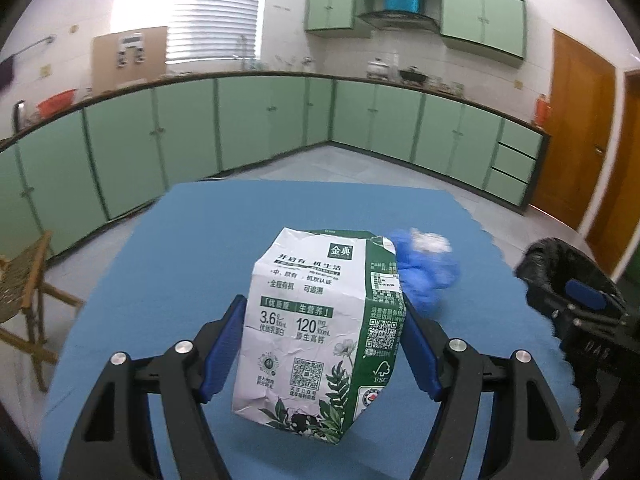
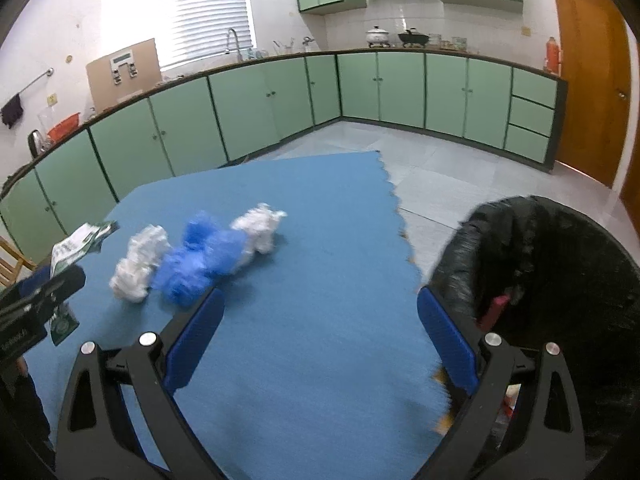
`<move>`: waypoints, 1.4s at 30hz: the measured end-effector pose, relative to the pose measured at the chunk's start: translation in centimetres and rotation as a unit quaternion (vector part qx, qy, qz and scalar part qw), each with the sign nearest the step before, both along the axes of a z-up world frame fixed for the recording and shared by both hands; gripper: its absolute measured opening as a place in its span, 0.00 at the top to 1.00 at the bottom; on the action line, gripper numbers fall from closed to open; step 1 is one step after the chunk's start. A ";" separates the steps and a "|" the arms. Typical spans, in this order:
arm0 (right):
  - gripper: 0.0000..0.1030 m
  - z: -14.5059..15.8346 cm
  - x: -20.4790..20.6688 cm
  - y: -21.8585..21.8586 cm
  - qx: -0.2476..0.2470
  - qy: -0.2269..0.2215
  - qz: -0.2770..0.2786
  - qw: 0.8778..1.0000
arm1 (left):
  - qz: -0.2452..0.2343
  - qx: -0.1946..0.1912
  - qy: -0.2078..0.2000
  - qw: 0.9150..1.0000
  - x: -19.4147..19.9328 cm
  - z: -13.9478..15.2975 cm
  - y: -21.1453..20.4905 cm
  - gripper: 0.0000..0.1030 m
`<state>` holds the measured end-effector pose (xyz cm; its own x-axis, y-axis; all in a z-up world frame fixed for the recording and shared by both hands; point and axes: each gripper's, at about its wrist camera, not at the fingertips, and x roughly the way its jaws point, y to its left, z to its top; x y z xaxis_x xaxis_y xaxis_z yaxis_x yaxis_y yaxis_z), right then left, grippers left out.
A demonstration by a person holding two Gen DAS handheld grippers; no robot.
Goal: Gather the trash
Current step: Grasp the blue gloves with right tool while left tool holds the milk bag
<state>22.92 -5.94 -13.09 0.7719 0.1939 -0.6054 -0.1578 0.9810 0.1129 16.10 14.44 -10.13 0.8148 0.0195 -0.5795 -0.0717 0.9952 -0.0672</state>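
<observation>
My left gripper (image 1: 322,322) is shut on a crumpled white and green milk carton (image 1: 316,332) and holds it upright over the blue mat (image 1: 192,248). The carton also shows at the left edge of the right wrist view (image 2: 74,246). Behind it lies a blue crumpled plastic wad (image 1: 424,276). In the right wrist view the blue wad (image 2: 200,260) lies between two white crumpled paper wads (image 2: 138,264) (image 2: 260,230). My right gripper (image 2: 320,320) is open and empty over the mat's right part, beside a bin lined with a black bag (image 2: 552,272).
The blue mat (image 2: 320,352) covers a table with a jagged right edge. The black bin also shows at the right of the left wrist view (image 1: 560,268). A wooden chair (image 1: 24,292) stands at the left. Green kitchen cabinets (image 2: 260,100) line the far walls.
</observation>
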 end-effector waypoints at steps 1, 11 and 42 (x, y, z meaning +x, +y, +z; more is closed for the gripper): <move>0.08 0.1 0.2 0.6 0.001 -0.001 0.005 1.000 | 0.010 0.001 0.000 1.000 -0.1 0.0 0.6 0.30; 0.09 -0.2 2.5 7.5 -0.012 -0.001 0.050 0.999 | 0.072 0.012 -0.010 0.997 0.6 -0.1 4.8 0.30; 0.76 2.3 0.2 8.7 -0.008 0.021 0.108 0.994 | 0.055 0.011 -0.012 0.998 -0.7 0.7 4.5 0.32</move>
